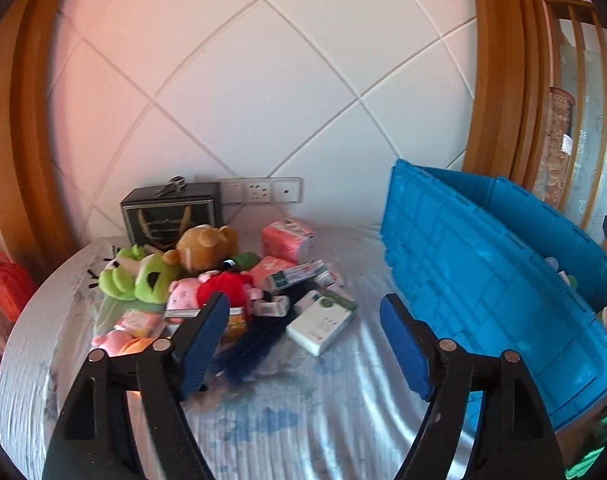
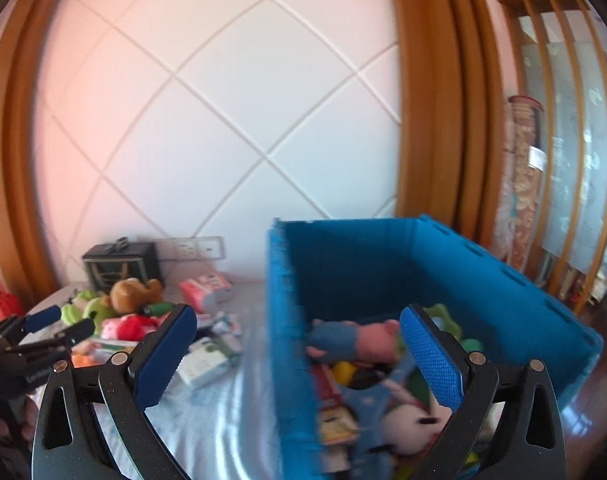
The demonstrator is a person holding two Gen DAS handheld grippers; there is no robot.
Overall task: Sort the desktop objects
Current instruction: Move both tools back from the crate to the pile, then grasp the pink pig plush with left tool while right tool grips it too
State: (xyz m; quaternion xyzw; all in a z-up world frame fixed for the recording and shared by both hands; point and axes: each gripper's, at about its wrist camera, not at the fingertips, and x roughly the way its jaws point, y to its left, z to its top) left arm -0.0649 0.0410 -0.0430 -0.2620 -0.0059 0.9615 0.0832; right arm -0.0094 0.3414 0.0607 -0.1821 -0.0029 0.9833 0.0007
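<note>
Desktop objects heaped on table (image 1: 303,400), far-left of blue crate (image 1: 483,280). Crate already holds plush toys (image 2: 367,340) and packets, blurred. Heap: brown bear (image 1: 207,246), green frogs (image 1: 139,276), red plush (image 1: 223,286), pink tissue pack (image 1: 287,238), white tissue pack (image 1: 323,322) nearest, long axis running diagonally away. Left gripper (image 1: 303,344) jaws apart, empty, aimed at heap — nearer hand. Right gripper (image 2: 295,356) jaws wide, empty, over crate's near wall. Small boxes mid-heap unreadable.
</note>
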